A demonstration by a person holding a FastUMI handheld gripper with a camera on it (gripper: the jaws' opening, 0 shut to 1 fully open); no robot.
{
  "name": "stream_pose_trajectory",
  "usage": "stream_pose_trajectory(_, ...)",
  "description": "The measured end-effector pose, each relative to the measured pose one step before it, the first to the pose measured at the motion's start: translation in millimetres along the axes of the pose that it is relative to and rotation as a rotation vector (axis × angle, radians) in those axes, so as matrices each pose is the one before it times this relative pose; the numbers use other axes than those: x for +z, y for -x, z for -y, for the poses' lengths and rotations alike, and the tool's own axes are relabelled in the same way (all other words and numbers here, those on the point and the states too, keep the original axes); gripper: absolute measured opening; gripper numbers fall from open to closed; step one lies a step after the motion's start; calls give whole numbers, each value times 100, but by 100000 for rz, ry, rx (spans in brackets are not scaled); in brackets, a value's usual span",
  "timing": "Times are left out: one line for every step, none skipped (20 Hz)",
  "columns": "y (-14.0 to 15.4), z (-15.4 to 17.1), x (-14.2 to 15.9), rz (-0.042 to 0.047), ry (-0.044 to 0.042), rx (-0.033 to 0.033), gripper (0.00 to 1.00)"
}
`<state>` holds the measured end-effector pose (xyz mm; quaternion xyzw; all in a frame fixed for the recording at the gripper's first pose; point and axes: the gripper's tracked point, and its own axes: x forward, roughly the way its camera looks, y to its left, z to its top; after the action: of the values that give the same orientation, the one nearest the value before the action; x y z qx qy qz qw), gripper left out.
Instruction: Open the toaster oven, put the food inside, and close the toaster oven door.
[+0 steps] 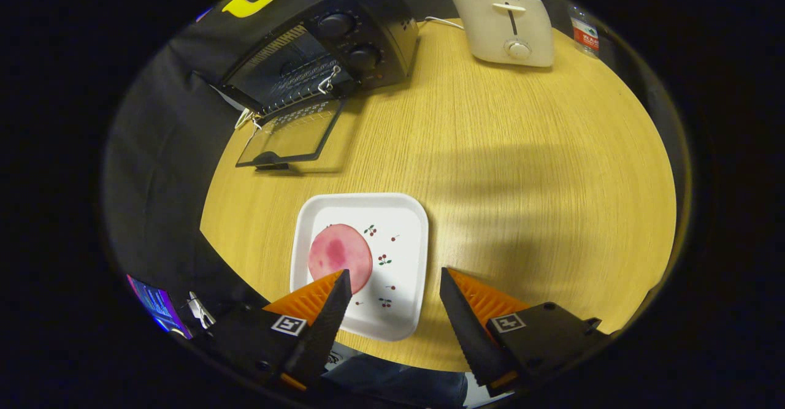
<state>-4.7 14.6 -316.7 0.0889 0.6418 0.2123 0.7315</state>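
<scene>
Since the toaster oven (343, 53) already stands with its glass door (293, 136) dropped flat onto the bench (521, 170), the opening looks done; loading and closing remain. The gripper (395, 292) hangs wide and empty over the white plate (402, 213), where the pink round slice of food (339, 254) lies just ahead of its left finger; a cream toaster (503, 26) and a bottle (584, 34) stand well apart at the far edge, and nothing blocks the way to the oven.

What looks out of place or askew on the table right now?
Nothing spilled or damaged. The toaster oven door is down flat on the table, as the job needs. The pink round slice lies flat on the white square plate, off toward one side. The gripper has its fingers open over the plate.
</scene>
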Motion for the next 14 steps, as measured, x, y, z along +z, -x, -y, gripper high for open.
stream_pose_trajectory(-435,-98,92,-788,22,544,86)
stream_pose_trajectory(174,66,-29,-405,-157,-156,79)
stream_pose_trajectory(-331,170,-123,-811,-429,-704,72)
stream_pose_trajectory(79,330,7,-349,-86,-1010,65)
stream_pose_trajectory(-56,322,33,-462,-366,-812,58)
stream_pose_trajectory(85,-39,-124,-591,-502,358,51)
stream_pose_trajectory(20,-52,73,-351,-361,439,44)
stream_pose_trajectory(-31,-13,-158,-898,-140,361,45)
stream_pose_trajectory(-81,-53,24,-343,-46,266,44)
stream_pose_trajectory(54,-79,-205,-772,269,344,44)
stream_pose_trajectory(-60,-112,-106,-541,755,332,44)
stream_pose_trajectory(-60,670,-236,87,997,-3017,44)
stream_pose_trajectory(-836,30,55,971,-2124,569,28)
stream_pose_trajectory(1107,276,280,-127,-1620,-117,11)
